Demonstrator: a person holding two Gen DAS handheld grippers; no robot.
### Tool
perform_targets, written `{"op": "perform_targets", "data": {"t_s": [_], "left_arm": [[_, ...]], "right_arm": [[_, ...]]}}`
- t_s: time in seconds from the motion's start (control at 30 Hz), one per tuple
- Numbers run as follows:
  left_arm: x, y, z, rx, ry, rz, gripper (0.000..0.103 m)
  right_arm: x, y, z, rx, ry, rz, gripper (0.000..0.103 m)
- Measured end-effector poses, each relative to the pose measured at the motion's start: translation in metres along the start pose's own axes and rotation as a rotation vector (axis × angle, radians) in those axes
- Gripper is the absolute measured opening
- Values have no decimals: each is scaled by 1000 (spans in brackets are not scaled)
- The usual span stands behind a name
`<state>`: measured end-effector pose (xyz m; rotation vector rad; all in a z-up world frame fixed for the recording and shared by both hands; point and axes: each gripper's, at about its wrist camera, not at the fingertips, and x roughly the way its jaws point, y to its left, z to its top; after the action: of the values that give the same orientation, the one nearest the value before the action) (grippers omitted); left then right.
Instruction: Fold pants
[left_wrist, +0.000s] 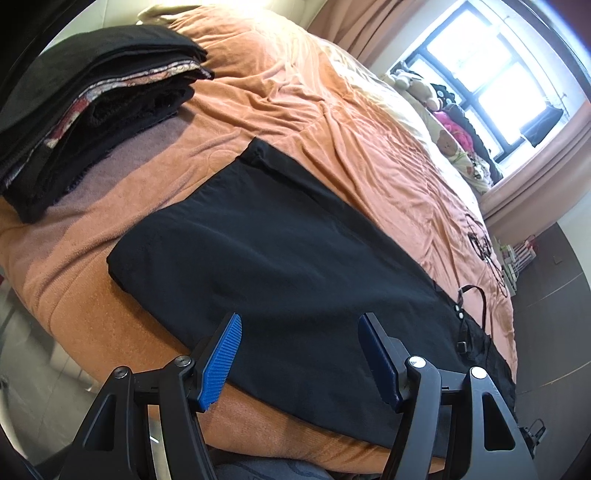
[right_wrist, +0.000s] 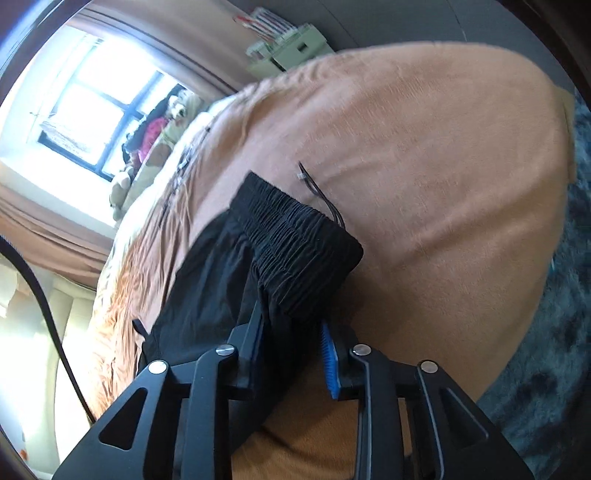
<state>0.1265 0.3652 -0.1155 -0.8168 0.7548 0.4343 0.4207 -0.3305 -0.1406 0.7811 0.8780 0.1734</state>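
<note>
Black pants (left_wrist: 277, 240) lie flat on the orange blanket (left_wrist: 332, 110), near the bed's front edge. My left gripper (left_wrist: 299, 321) hovers open just above the pants' near edge, its blue pads (left_wrist: 221, 354) wide apart with nothing between them. In the right wrist view the pants (right_wrist: 221, 295) end in a gathered elastic waistband (right_wrist: 295, 236), and a drawstring (right_wrist: 317, 192) trails onto the blanket (right_wrist: 443, 166). My right gripper (right_wrist: 291, 317) is closed on a bunch of the pants' fabric just below the waistband, which looks slightly lifted.
A stack of folded dark clothes (left_wrist: 92, 92) sits at the bed's far left. Stuffed toys (left_wrist: 417, 86) line the window side. Black cables (left_wrist: 480, 240) lie on the blanket to the right. A dark shaggy rug (right_wrist: 554, 332) covers the floor beside the bed.
</note>
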Motion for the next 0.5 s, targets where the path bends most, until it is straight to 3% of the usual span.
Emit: {"op": "perform_targets", "data": {"t_s": [0.03,0.17,0.33,0.5], "left_arm": [[-2,-2,2,6,-2,-9,68],[-4,-15,10,35,-5,-23,68],[1,-40,24,73,-4,-48,68],[15,-70,32,112,13,-75,68]], "right_arm": [[-3,1,0,-4,9,0,28],[-28,15,-3,-82,-3,14,53],[-54,53,-4,-251,-36,40,54],[-51,89,-7,-402,-31,46,54]]}}
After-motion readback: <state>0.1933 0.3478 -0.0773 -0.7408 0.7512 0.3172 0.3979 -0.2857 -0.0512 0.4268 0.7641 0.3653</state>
